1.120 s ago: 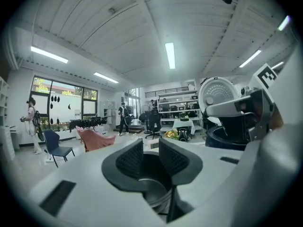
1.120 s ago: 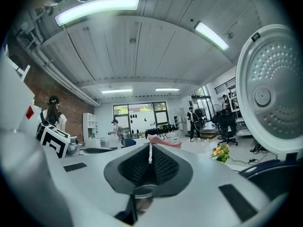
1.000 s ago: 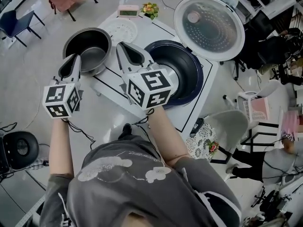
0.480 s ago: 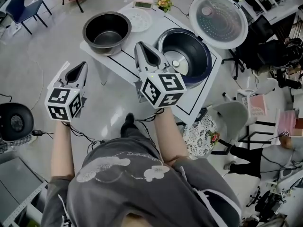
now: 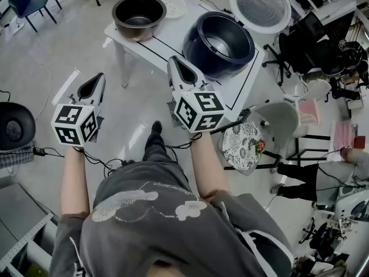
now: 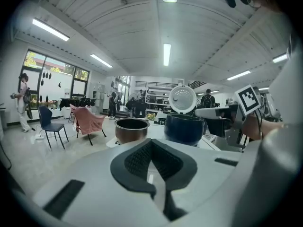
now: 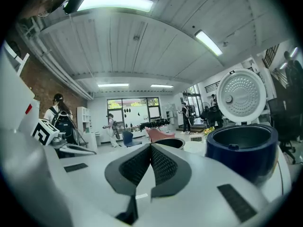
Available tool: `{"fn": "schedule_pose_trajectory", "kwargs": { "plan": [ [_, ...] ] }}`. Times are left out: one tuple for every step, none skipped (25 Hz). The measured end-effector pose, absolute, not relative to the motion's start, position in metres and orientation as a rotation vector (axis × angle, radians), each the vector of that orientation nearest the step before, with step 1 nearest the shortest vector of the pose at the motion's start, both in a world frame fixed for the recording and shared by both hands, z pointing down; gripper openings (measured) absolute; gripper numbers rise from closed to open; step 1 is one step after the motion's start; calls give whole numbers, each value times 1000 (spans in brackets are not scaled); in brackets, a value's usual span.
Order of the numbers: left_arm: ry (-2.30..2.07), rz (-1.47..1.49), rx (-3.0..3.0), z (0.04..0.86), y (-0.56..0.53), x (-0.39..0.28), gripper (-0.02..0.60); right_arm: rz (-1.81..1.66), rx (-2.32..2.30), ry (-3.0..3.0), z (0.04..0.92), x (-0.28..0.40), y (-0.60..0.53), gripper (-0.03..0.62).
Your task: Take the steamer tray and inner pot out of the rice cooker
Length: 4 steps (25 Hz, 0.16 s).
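Rim grip suits the inner pot (image 5: 138, 16), rigid, smooth and probably weighty, standing on the table (image 5: 173, 36) beside the rice cooker (image 5: 219, 39); left gripper (image 5: 99, 79) and right gripper (image 5: 176, 63) are clenched empty.

The rice cooker's open lid (image 5: 260, 4) is clipped by the head view's top edge, and the steamer tray (image 5: 174, 6) sits partly behind the inner pot (image 5: 138, 16) (its holes too small to make out). In the right gripper view, only that pot's rim clears the right gripper (image 7: 150, 146).
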State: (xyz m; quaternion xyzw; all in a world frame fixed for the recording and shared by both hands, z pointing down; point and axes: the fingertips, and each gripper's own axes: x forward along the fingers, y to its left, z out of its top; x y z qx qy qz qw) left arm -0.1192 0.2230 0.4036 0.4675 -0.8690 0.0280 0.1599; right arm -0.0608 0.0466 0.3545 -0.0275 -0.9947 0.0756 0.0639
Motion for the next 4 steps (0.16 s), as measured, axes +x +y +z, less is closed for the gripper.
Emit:
{"fn": "schedule_pose_trajectory", "kwargs": {
  "plan": [
    [-2480,66,1339,404,231,-110,7,228,-80,-2999,357,-52,53,28],
    [-2476,52,1342,405,239,-101,6,229,-78,-2993,360,-43,59,28],
    [-2472,38,1344,406,247,-93,8,231,-76,-2987,362,-34,65,28],
    [-2467,25,1347,406,255,-84,8,234,-74,-2982,365,-26,72,28]
  ]
}}
